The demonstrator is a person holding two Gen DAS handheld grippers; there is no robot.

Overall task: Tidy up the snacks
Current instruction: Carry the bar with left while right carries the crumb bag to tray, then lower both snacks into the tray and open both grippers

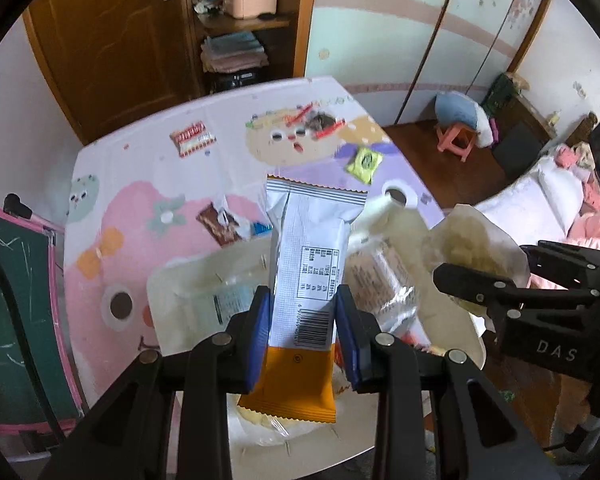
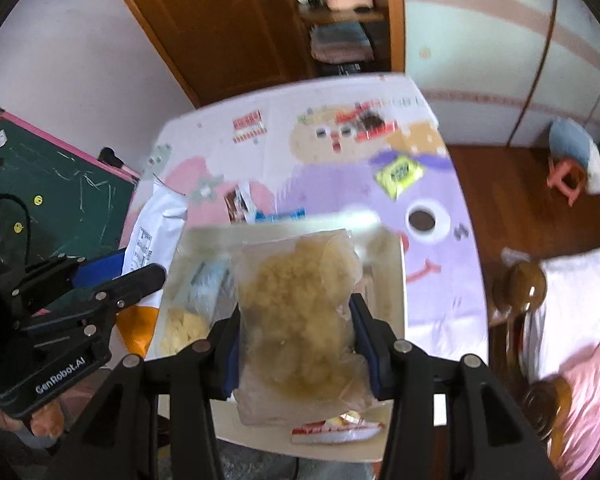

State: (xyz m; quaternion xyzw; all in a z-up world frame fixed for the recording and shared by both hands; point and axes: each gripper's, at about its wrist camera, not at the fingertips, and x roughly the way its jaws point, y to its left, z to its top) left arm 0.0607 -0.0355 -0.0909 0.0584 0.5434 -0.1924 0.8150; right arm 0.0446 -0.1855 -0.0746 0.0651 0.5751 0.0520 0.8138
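Tablecloth (image 1: 148, 184) with cartoon faces in pink, purple and cream spreads under everything you are working over, and on its near end sits one white tray (image 1: 168, 288), already carrying several wrapped snacks. Your left gripper (image 1: 302, 336) has its blue pads closed to the width of a silver and orange wrapper (image 1: 306, 280), pinching it at the sides; the packet stands lengthwise above the tray, silver end with the printed table and barcode pointing away from you, orange end hanging toward you. Your right gripper (image 2: 298, 340) is set a little wider, its pads pressed on both sides of a clear bag of pale yellow snacks (image 2: 300, 316), which is crinkled, cloudy and lumpy inside, held over the same tray. From the left wrist camera you see that bag (image 1: 474, 256) beside your packet, close but apart. Loose on the cloth beyond the tray you have one yellow-green packet (image 1: 363, 164), one red and white packet (image 1: 192, 138) near the far left corner, one brown wrapper (image 1: 220, 226) just past the tray's far rim, and a small cluster of red sticks (image 1: 316, 122) near the far edge, too blurred to count. One red and white pack (image 2: 336, 428) lies in the tray's near end below the clear bag.
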